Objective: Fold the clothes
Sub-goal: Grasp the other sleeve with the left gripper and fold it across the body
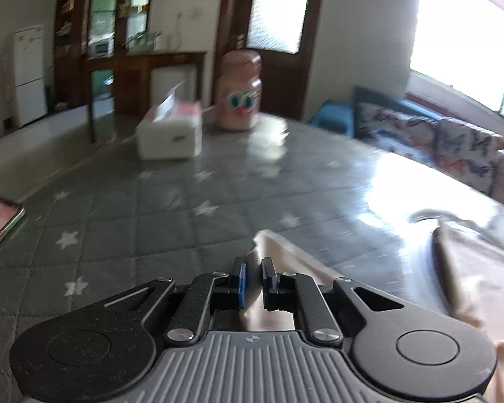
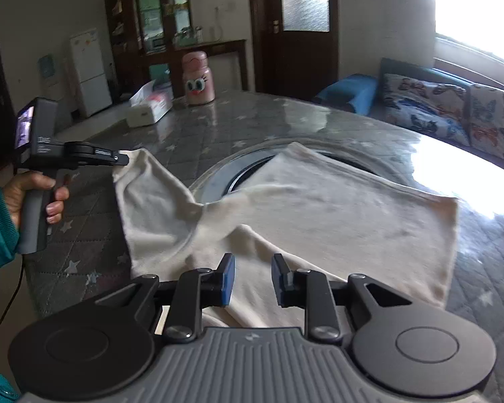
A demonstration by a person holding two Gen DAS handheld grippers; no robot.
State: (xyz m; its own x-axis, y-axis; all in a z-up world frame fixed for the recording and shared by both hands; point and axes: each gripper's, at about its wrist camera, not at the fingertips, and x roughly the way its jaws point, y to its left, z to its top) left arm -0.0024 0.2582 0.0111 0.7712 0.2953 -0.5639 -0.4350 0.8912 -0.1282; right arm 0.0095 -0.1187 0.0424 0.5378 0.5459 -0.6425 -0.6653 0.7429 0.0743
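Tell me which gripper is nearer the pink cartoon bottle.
Left. The left gripper holds a cloth corner farther up the table toward the pink bottle; the right gripper hangs back.

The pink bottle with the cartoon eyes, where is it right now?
In the right wrist view the pink bottle stands at the table's far edge, left of centre, just right of the white tissue box.

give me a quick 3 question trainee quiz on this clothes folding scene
1. True or false: the left hand-held gripper is pinching a corner of the cream garment.
2. What do the right hand-held gripper jaws hold? A) garment B) nothing C) tissue box
3. Fill in: the pink cartoon-faced bottle stands at the table's far edge, beside the white ____.

Key: 1 true. 2 B, jaws apart above the cloth. 3 tissue box.
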